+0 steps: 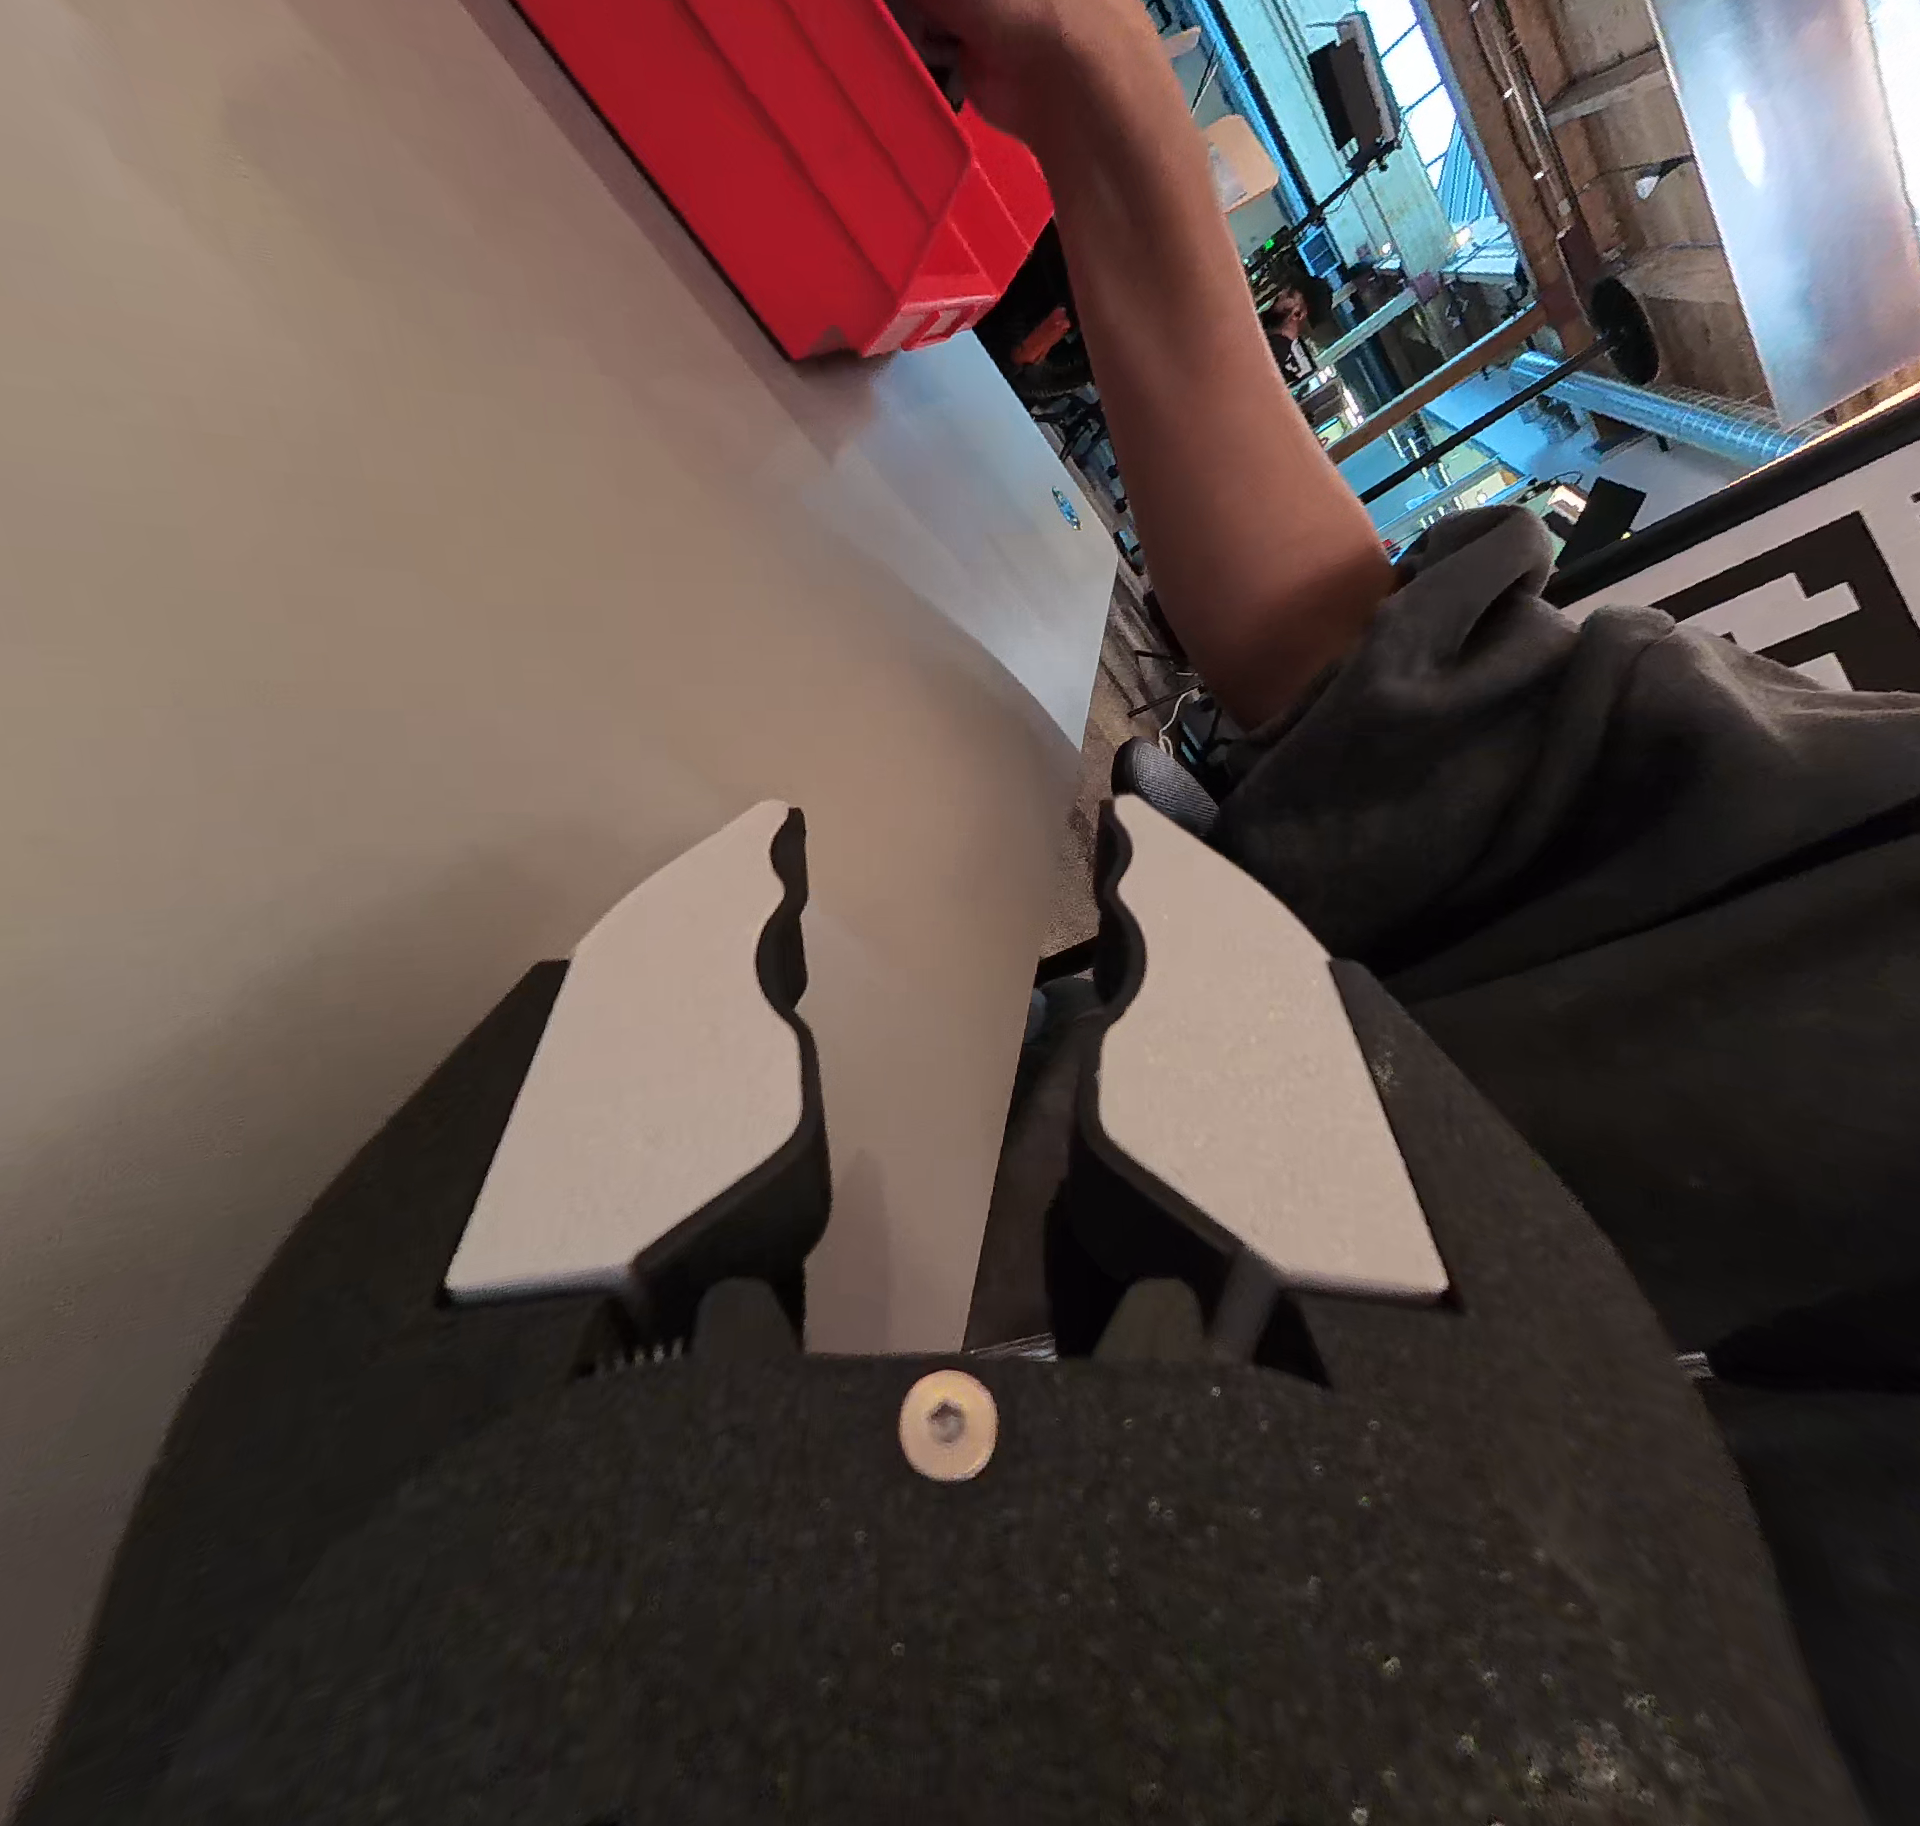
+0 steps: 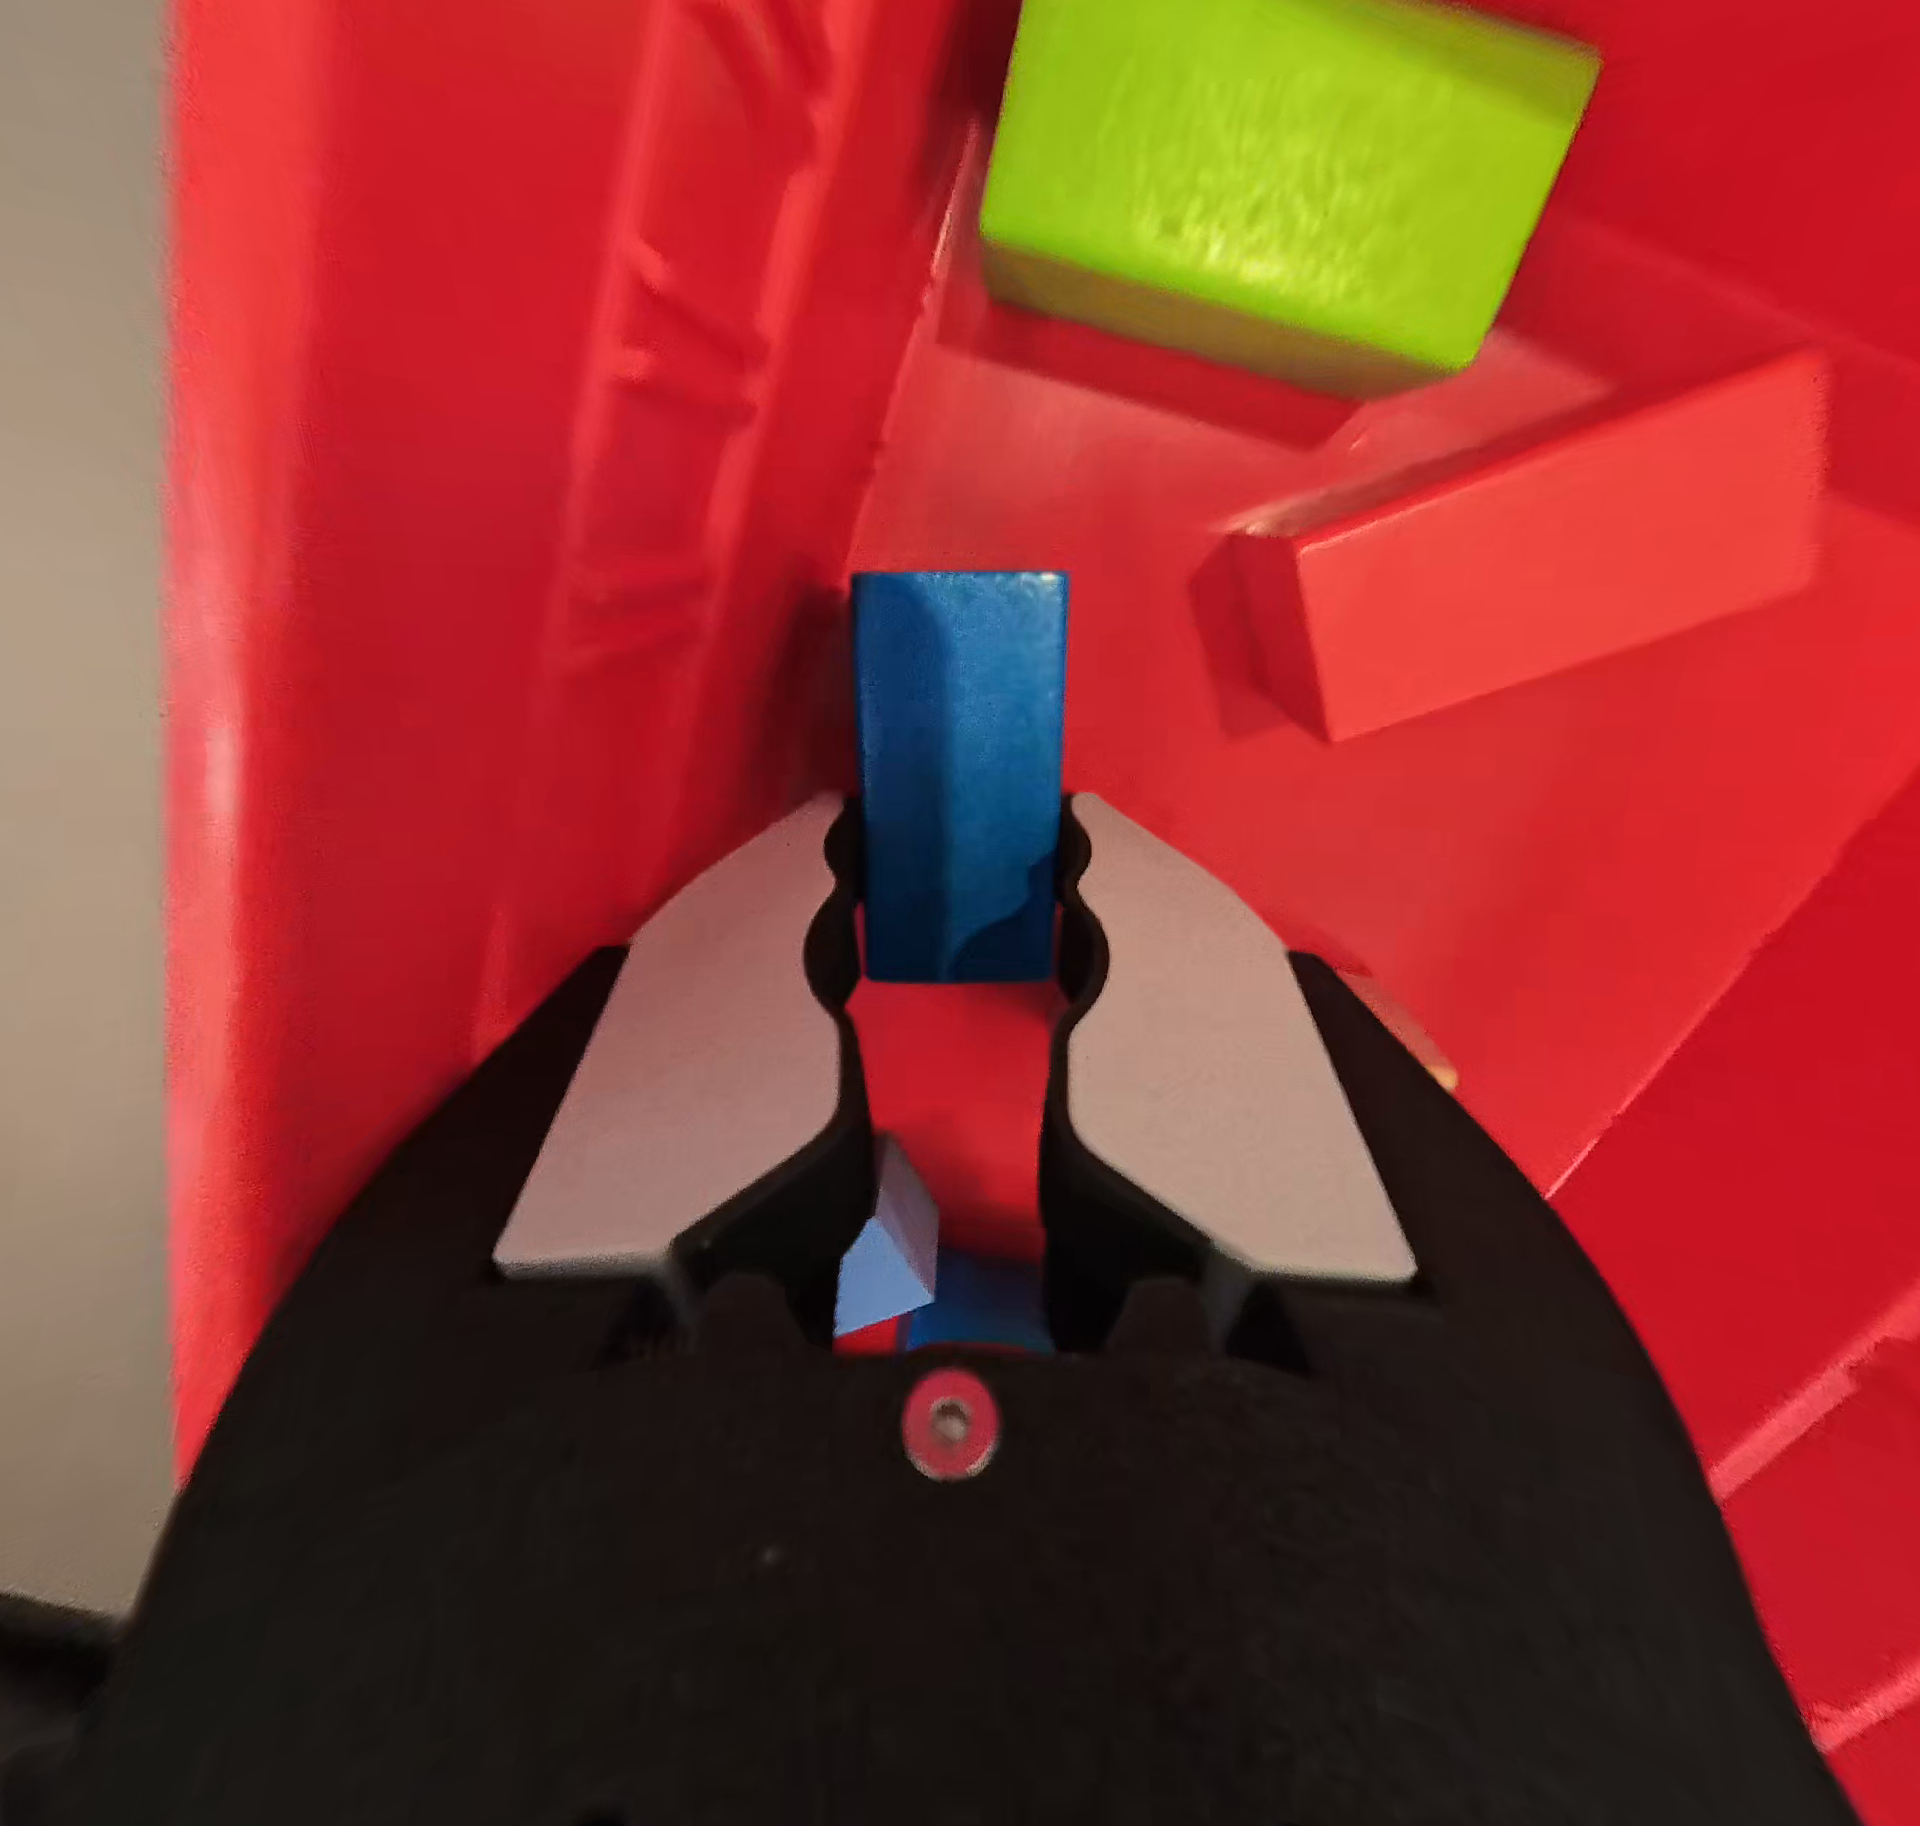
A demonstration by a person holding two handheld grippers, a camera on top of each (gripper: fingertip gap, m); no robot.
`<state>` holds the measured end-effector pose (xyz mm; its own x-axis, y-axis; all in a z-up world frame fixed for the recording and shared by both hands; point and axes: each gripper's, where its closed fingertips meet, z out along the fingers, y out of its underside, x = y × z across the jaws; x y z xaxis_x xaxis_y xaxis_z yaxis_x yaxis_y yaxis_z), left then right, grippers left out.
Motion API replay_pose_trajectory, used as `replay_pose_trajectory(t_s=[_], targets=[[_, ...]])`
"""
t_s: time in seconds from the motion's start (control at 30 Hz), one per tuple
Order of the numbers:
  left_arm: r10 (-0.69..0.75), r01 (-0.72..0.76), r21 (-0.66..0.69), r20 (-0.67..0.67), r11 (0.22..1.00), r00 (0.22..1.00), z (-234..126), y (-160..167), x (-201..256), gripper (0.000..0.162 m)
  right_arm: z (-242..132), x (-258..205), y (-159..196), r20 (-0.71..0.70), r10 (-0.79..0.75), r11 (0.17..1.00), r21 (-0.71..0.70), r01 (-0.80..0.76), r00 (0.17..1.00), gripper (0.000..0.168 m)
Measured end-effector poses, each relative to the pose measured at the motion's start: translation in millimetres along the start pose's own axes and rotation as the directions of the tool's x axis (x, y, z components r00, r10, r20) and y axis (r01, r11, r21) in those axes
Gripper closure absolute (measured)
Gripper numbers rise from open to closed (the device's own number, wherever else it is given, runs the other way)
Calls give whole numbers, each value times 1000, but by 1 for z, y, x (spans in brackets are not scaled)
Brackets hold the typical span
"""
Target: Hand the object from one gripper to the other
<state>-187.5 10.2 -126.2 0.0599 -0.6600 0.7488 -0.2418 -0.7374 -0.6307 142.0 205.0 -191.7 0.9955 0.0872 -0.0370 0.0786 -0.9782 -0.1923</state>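
In the right wrist view my right gripper (image 2: 958, 831) is shut on a dark blue block (image 2: 961, 737), its fingertips pressed against the block's two sides, inside a red bin (image 2: 436, 529). The block sticks out past the fingertips. In the left wrist view my left gripper (image 1: 951, 841) is open and empty, tilted over the edge of a pale table (image 1: 312, 529). The red bin (image 1: 748, 114) also shows there at the top, with a person's bare forearm (image 1: 1174, 342) reaching into it. The right gripper itself is hidden behind that hand.
Inside the bin lie a lime green block (image 2: 1278, 155), a red block (image 2: 1538, 550) and a light blue piece (image 2: 883, 1267) close under the right gripper. A dark grey sleeve (image 1: 1558, 758) fills the right of the left wrist view, beyond the table's edge.
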Motion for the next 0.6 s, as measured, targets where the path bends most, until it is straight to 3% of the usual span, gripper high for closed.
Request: replay_pose_trajectory(t_s=[0.23,0.37,0.43,0.5,0.6], targets=[[19,-19,-22,1,1000,1000,4,2,2,109,-8,-5,-1,116,90,995,38,-95,989,127],[40,-40,7,22,999,999,1,-2,2,109,-74,9,-10,53,71,939,334,-85,996,121],[59,-60,22,58,998,997,-3,-6,-2,108,-123,8,-14,43,49,817,573,-65,998,121],[72,-77,41,108,996,992,-8,-10,-9,108,-164,-4,-5,86,23,628,774,-81,996,121],[82,-100,83,198,992,977,-17,-19,-20,109,-180,-28,35,173,8,406,900,-161,985,120]])
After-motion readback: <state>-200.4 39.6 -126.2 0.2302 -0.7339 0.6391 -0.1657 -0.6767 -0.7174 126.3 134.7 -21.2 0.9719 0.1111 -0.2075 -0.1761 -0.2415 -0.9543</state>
